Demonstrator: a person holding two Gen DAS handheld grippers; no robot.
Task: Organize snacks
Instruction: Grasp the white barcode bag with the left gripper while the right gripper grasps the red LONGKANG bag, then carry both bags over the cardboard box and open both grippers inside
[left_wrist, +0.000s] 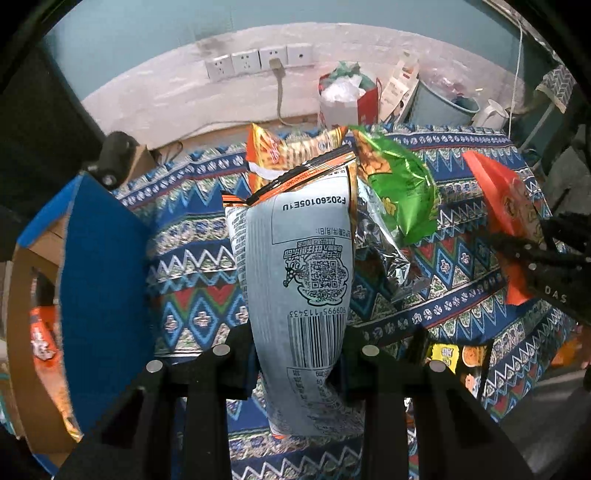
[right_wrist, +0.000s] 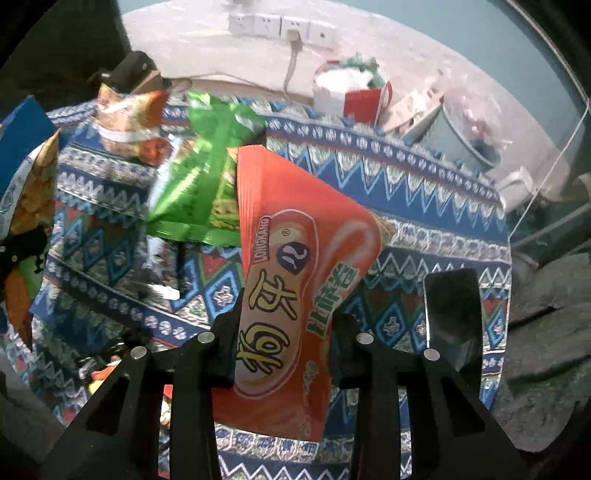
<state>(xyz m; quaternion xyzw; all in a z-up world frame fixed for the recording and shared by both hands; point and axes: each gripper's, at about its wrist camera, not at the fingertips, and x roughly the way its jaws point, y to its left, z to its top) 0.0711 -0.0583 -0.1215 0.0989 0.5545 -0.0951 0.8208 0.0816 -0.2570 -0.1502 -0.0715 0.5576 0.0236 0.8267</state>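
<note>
My left gripper (left_wrist: 295, 354) is shut on a snack bag (left_wrist: 306, 266) that hangs above the table, its grey back with barcode and QR code facing the camera. Behind it on the table lie a green snack bag (left_wrist: 402, 192) and an orange snack bag (left_wrist: 273, 151). My right gripper (right_wrist: 284, 343) is shut on an orange-red snack packet (right_wrist: 295, 295) with yellow lettering, also lifted off the cloth. That packet (left_wrist: 506, 206) shows at the right of the left wrist view. In the right wrist view the green bag (right_wrist: 207, 184) and orange bag (right_wrist: 129, 122) lie beyond it.
A patterned blue tablecloth (left_wrist: 461, 266) covers the table. A blue cardboard box (left_wrist: 103, 277) with orange packets inside stands at the left. A dark glossy phone (right_wrist: 454, 317) lies at the right. Past the far edge are wall sockets (left_wrist: 255, 61), a red-and-white bag (left_wrist: 347, 99) and a grey bin (left_wrist: 439, 103).
</note>
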